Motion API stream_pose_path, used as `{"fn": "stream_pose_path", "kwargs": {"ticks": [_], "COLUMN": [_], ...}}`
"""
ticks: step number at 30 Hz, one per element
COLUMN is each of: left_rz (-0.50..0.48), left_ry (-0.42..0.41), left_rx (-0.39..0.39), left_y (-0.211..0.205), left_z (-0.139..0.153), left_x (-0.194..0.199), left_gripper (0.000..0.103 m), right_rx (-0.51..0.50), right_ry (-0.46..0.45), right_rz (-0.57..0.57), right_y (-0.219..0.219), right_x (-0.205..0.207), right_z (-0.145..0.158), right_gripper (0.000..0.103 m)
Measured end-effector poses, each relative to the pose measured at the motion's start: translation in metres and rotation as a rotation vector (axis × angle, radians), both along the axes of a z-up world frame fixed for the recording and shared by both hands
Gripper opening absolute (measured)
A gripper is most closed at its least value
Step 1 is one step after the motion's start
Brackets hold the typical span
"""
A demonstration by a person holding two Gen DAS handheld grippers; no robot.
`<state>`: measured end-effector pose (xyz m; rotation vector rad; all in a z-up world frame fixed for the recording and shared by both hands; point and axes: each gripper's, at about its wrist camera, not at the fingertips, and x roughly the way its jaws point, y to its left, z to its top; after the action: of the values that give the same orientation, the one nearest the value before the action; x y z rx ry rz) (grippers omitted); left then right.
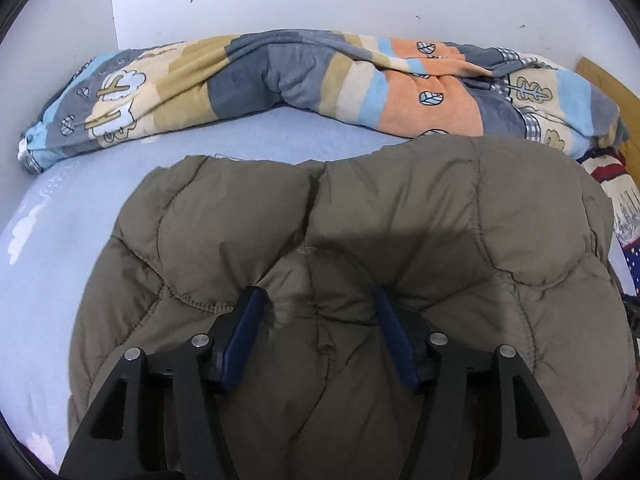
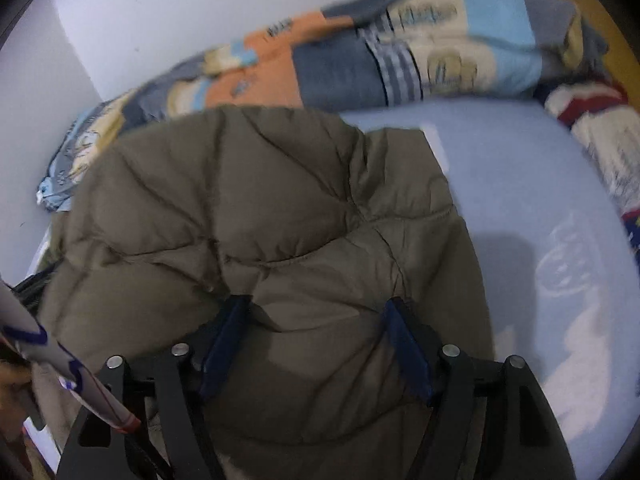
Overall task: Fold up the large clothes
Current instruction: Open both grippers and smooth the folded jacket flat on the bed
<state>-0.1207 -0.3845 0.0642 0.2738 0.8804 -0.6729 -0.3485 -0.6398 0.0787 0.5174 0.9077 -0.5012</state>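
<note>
The big puffy brown coat [image 1: 360, 240] is lying mid-bed, soft & squishy, prob light but slippery, w/ both left tongs [image 1: 318, 300] & right tongs [image 2: 320, 308] spread wide over it, so pinching a sewn edge is looking best.

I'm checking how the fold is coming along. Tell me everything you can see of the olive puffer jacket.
The olive puffer jacket is quilted, matte and puffy, with curved stitched seams. It lies bunched on the light blue bedsheet, its far edge reaching the patterned quilt. The left gripper and right gripper each have their spread fingers pressed into its padding. No zip or sleeves show.
</note>
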Motion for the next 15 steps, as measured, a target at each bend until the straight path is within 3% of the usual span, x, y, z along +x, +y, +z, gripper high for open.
{"fn": "stream_pose_path", "kwargs": {"ticks": [3,5,6,9,12,15], "left_rz": [0.013,0.028,0.026,0.005,-0.005,-0.009], "left_ry": [0.006,-0.014,-0.011,-0.026,-0.066,-0.083], "left_rx": [0.058,0.097,0.069,-0.064,-0.102,-0.108], "left_y": [-0.01,-0.007,0.002,0.041,0.077,0.102], "left_z": [-0.004,0.006,0.014,0.045,0.064,0.071], "left_x": [0.001,-0.009,-0.017,-0.054,-0.098,-0.134], "left_gripper": [0.061,0.06,0.059,0.059,0.059,0.059], "right_rx": [0.031,0.008,-0.004,0.013,-0.073,-0.039], "right_ry": [0.003,0.052,0.054,-0.076,-0.146,-0.162], "right_rz": [-0.027,-0.043,-0.061,-0.07,-0.036,-0.004], "right_y": [-0.008,-0.004,0.0,0.027,0.077,0.112], "right_x": [0.003,0.006,0.002,-0.031,-0.066,-0.079], "right_z": [-0.008,-0.001,0.007,0.043,0.077,0.083], "right_gripper": [0.077,0.077,0.076,0.075,0.075,0.073]}}
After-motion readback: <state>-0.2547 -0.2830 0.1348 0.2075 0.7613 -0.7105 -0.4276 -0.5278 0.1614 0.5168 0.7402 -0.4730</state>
